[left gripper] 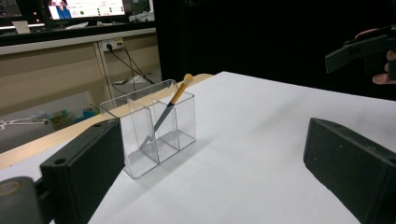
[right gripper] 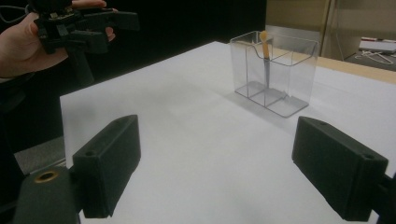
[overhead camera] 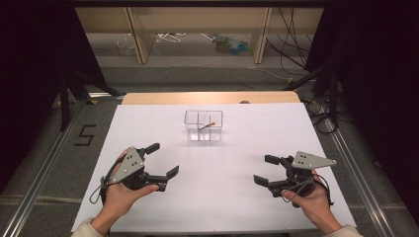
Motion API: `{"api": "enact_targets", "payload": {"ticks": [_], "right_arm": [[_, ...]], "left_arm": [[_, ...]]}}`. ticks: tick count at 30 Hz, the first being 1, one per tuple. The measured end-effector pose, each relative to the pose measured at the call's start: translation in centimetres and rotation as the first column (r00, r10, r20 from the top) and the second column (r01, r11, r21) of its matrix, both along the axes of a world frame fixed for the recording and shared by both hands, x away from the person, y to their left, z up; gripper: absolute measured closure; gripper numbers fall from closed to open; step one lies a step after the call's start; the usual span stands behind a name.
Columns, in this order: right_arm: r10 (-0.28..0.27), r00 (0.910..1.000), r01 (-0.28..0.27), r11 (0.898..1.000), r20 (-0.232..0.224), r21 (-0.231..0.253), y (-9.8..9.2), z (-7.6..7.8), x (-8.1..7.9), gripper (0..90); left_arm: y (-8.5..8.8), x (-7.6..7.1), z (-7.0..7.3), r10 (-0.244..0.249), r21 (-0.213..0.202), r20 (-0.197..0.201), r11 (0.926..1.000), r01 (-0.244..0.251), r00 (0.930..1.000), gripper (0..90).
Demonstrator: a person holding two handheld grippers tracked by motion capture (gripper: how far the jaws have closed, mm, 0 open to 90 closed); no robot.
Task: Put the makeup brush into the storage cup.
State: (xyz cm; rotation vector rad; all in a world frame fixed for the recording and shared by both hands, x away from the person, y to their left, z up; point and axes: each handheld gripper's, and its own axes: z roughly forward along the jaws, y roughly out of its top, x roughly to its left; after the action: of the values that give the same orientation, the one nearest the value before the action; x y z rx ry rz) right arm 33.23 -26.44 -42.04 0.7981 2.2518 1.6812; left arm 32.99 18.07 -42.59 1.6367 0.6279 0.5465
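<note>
— How do the left gripper (overhead camera: 162,162) and right gripper (overhead camera: 265,169) stand?

— Both have their jaws spread wide, with nothing between them.

— And the brush (left gripper: 169,108)?

— It leans in a compartment of the clear organizer (left gripper: 154,125), ahead of both pairs of jaws and well apart from them, on the white table (overhead camera: 212,197).

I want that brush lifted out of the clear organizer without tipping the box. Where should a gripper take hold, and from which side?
Probably the tan top end of the brush, which sticks out above the rim of the clear organizer. Come from above, since the compartment walls enclose the dark lower part. The brush leans against the rim, so tilt the open right gripper to match and pull along its slant.
</note>
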Motion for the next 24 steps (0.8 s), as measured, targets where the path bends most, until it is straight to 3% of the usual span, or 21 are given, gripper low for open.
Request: {"api": "enact_targets", "payload": {"ticks": [1, 2, 6, 7, 9, 14, 17, 21, 22, 24], "right_arm": [[0.007, 1.0, -0.007, 1.0, 0.005, 0.025, 0.15, -0.12, 0.08, 16.1], [0.0, 1.0, 0.0, 1.0, -0.004, 0.0, 0.0, 0.0, 0.0, 16.1], [0.0, 1.0, 0.0, 1.0, -0.004, -0.001, 0.01, -0.01, 0.0, 16.1], [0.005, 0.9997, -0.005, 1.0, -0.025, 0.0, 0.0, 0.05, -0.08, 16.1], [0.014, 0.9998, -0.014, 0.999, -0.01, 0.043, 0.3, -0.23, 0.07, 16.1], [0.012, 0.9999, -0.012, 0.999, -0.011, 0.036, 0.28, -0.21, 0.08, 16.1], [0.009, 0.9999, -0.009, 0.999, 0.011, 0.033, 0.27, -0.23, 0.18, 16.0], [0.011, 0.9999, -0.011, 0.999, -0.011, 0.03, 0.19, -0.15, 0.04, 16.0], [0.009, 0.9999, -0.009, 1.0, 0.012, 0.029, 0.15, -0.17, 0.18, 16.0], [0.009, 0.9999, -0.01, 1.0, 0.012, 0.029, 0.14, -0.18, 0.18, 16.0]], "left_arm": [[0.14, -0.04, -0.01, 0.0, 0.007, 0.004, 1.0, 0.0, 1.0, 5.0], [0.28, -0.08, -0.01, 0.001, 0.013, 0.009, 0.9999, -0.001, 1.0, 5.0], [0.73, -0.37, -0.07, 0.007, 0.013, 0.008, 0.9999, -0.007, 0.9999, 5.2], [0.75, -0.48, -0.13, 0.011, 0.004, -0.001, 0.9999, -0.011, 0.9999, 5.2], [0.88, -0.63, -0.18, 0.011, 0.007, 0.001, 0.9999, -0.011, 0.9999, 5.2], [1.07, -0.78, -0.37, 0.012, 0.01, -0.008, 0.9999, -0.012, 0.9999, 5.4], [1.03, -0.75, -0.43, 0.006, 0.012, -0.009, 0.9999, -0.006, 0.9999, 5.7], [0.93, -0.74, -0.49, 0.002, 0.015, -0.011, 0.9999, -0.002, 0.9999, 6.1], [0.92, -0.74, -0.49, 0.003, 0.014, -0.012, 0.9999, -0.003, 0.9999, 6.1], [0.95, -0.73, -0.49, 0.004, 0.015, -0.012, 0.9999, -0.004, 0.9999, 6.1]]}}
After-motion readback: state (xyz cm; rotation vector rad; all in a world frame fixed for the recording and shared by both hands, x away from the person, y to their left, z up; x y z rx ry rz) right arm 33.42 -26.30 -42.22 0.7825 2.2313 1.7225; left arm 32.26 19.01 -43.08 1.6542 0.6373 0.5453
